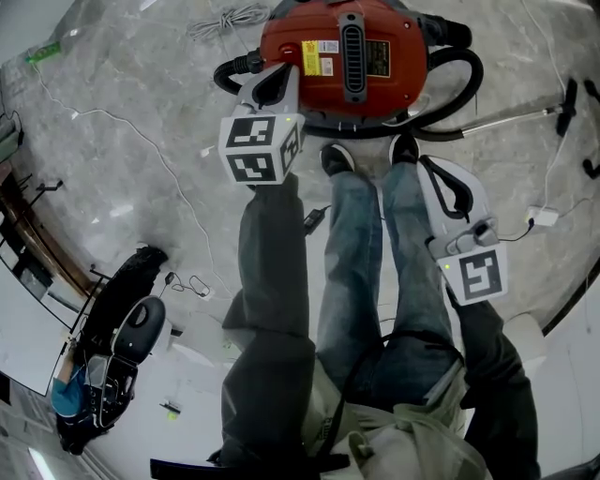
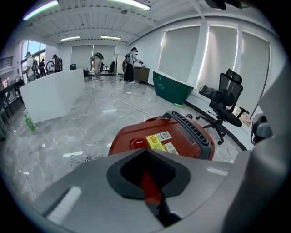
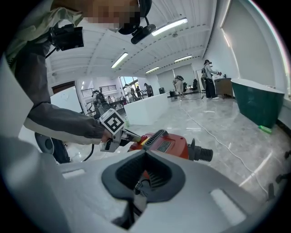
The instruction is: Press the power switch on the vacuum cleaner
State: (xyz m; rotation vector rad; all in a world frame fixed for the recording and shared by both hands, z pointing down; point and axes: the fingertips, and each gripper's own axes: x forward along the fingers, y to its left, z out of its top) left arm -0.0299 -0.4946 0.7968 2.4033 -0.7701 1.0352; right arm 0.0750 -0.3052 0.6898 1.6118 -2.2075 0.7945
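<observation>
The red vacuum cleaner (image 1: 342, 56) stands on the marble floor just ahead of the person's shoes. In the left gripper view its round red power switch (image 2: 137, 143) lies beside a yellow label on the vacuum cleaner (image 2: 168, 139). My left gripper (image 1: 278, 80) hangs over the vacuum's left edge, a short way above the switch, jaws shut and empty. In its own view the left gripper (image 2: 146, 152) points straight at the switch. My right gripper (image 1: 433, 167) is held back by the person's right leg, also shut and empty. The right gripper (image 3: 145, 154) looks towards the vacuum cleaner (image 3: 166, 143).
A black hose (image 1: 459, 84) loops round the vacuum's right side and a metal wand (image 1: 516, 117) lies to the right. A coiled white cord (image 1: 225, 19) lies behind it. The person's legs (image 1: 375, 253) fill the middle. An office chair (image 1: 131, 328) stands at lower left.
</observation>
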